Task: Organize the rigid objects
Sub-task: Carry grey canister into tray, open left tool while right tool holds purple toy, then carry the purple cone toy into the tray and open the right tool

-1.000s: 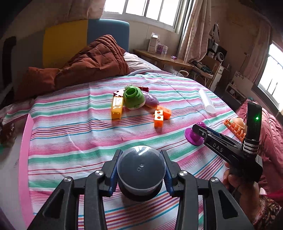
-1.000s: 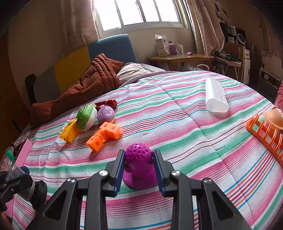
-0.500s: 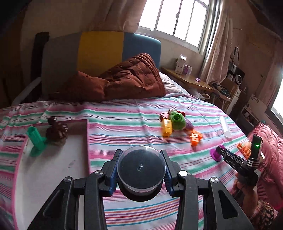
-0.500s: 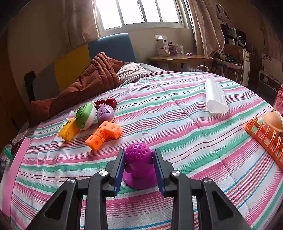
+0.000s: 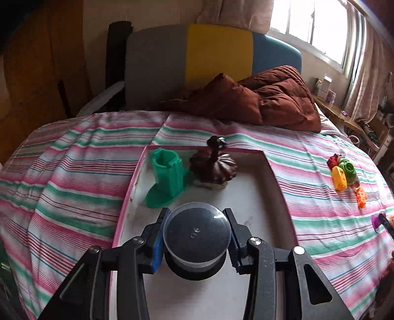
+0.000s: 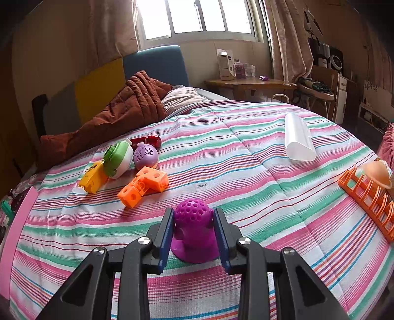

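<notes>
Daylight comes in through window (image 6: 197,17), very bright, glass looks washed out white. Same window (image 5: 310,27) glows at top right in left wrist view. Room corners dark and brownish. Bed cover (image 6: 246,157) well lit, colours strong. Soft shadows only, small dark patch under purple toy (image 6: 194,231). Little shine spot on clear round lid (image 5: 197,236). Left view a bit blurry and grainy; right view sharper. Both pictures bend like a ball, edges curved, black corners. Far shelves fuzzy.
</notes>
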Demonstrator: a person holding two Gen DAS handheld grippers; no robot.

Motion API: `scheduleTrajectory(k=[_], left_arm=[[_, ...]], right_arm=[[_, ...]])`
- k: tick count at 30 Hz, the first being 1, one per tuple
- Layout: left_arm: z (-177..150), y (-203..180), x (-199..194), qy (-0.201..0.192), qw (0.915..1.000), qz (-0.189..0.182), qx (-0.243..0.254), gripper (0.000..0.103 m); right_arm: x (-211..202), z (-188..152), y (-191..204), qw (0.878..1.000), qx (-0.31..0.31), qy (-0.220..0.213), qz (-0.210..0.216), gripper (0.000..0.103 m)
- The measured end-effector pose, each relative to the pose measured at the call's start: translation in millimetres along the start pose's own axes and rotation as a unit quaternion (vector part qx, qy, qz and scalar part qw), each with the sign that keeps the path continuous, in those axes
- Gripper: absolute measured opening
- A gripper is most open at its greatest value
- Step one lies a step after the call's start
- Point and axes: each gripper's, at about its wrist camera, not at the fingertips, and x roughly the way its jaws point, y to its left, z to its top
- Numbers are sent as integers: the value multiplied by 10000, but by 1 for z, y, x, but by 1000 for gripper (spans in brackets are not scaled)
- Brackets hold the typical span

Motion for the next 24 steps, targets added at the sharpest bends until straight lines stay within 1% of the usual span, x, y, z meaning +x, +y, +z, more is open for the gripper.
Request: scheduleTrajectory(k=[2, 7, 9, 10, 11, 14, 19, 24], left_arm=[[1, 9, 6, 64, 9999, 148, -43, 43], [4, 20, 15, 52, 9993, 356, -46, 43], [3, 22, 14, 32, 9991, 407, -62, 46], [2, 23, 13, -9, 9991, 415, -84, 55], [0, 23, 9, -74, 9990, 418, -115, 67], [-8, 23, -5, -301, 9981, 474, -272, 83], [-22, 15, -28, -459, 9970, 324, -536, 99], [-38, -1, -41, -341, 9983, 180, -437, 100]], right_arm=[[0, 0, 1, 10000, -22, 3, -25, 32], [1, 0, 1, 10000, -61, 8, -60, 32], [1, 0, 2, 9999, -76, 11, -77, 32], [1, 0, 2, 9999, -83, 10, -80, 32], [1, 0, 2, 9999, -89, 10, -86, 32], [1, 0, 3, 9999, -112, 13, -109, 32], [1, 0, 4, 9998, -154, 11, -148, 32], [0, 0, 15, 9990, -451, 59, -53, 31]])
